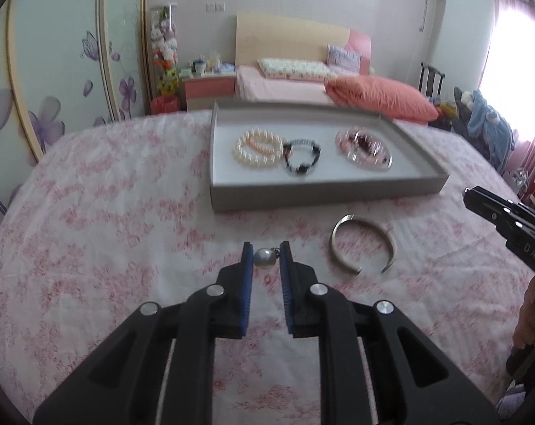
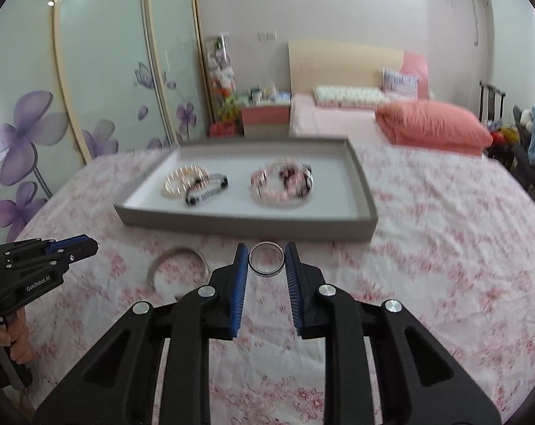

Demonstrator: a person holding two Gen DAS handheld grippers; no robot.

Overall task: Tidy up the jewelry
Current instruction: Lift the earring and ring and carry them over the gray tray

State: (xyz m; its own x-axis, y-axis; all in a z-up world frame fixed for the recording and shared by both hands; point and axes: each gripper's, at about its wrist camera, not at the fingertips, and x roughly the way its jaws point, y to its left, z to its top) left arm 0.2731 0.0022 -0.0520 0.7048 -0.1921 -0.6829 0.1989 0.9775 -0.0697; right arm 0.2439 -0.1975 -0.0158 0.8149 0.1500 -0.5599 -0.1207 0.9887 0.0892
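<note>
My left gripper (image 1: 266,258) is shut on a grey pearl bead (image 1: 265,258) with a small clasp, held just above the floral bedspread. My right gripper (image 2: 266,260) is shut on a silver ring (image 2: 267,260), pinched between the blue pads. An open silver bangle (image 1: 363,244) lies on the bedspread between the two grippers, also seen as the bangle (image 2: 177,265) left of the right fingers. Ahead sits a grey tray (image 1: 324,196) holding a pearl bracelet (image 1: 256,148), a black beaded bracelet (image 1: 301,158) and a pile of pink bracelets (image 1: 363,148).
The pink floral bedspread (image 1: 108,230) covers the whole work surface. An orange pillow (image 1: 380,101) lies behind the tray. The right gripper's body (image 1: 508,219) shows at the right edge of the left wrist view, and a hand (image 2: 9,340) holds the left gripper in the right wrist view.
</note>
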